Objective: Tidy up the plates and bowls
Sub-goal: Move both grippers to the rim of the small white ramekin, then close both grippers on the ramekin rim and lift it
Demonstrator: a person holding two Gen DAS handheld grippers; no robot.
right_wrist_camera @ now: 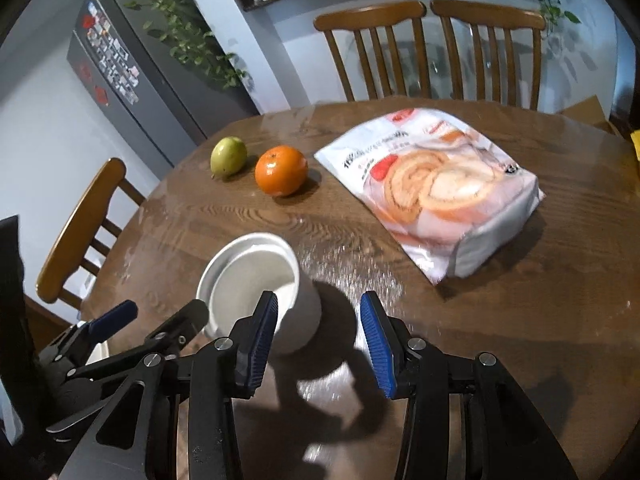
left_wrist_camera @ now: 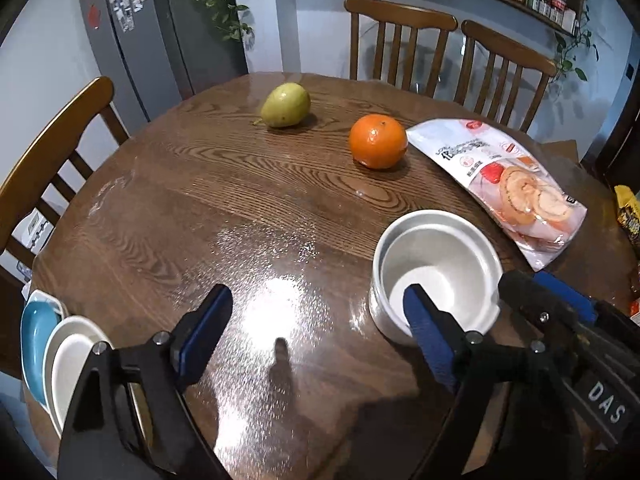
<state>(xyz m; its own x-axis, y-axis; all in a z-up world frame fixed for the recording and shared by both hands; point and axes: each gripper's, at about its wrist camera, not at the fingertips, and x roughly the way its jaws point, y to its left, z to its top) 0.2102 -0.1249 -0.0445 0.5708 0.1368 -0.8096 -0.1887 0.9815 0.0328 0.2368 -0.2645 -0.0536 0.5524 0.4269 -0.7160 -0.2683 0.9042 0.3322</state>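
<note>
Table: a round brown wooden table [left_wrist_camera: 224,208] with a shiny top and strong wood lines.
White bowl: a small, deep white bowl [left_wrist_camera: 436,264] stands upright on the table, near the front edge. It looks like two bowls, one sitting inside the other, since two rims show. The inside is smooth and plain. It has straight sides.
Left gripper: the left gripper [left_wrist_camera: 316,340] has its blue pads spread wide. One pad is in front of the bowl's near rim; I cannot tell if it touches. Nothing is pinched between the pads.
Right gripper: the right gripper [right_wrist_camera: 318,338] is partly spread, with bare table between its pads. Its left pad is just beside the bowl's outer wall. It holds nothing.
Plates: at the table's left edge sit more dishes, a blue dish [left_wrist_camera: 34,340] and white dishes [left_wrist_camera: 70,364], leaning one behind the other.
Fruit: a green pear [left_wrist_camera: 286,105] and an orange [left_wrist_camera: 378,141] lie farther back, apart from each other.
Snack bag: a white bag of cake rolls [right_wrist_camera: 436,192] lies flat to the right of the bowl.
Chairs: wooden chairs [left_wrist_camera: 400,40] stand around the table.
</note>
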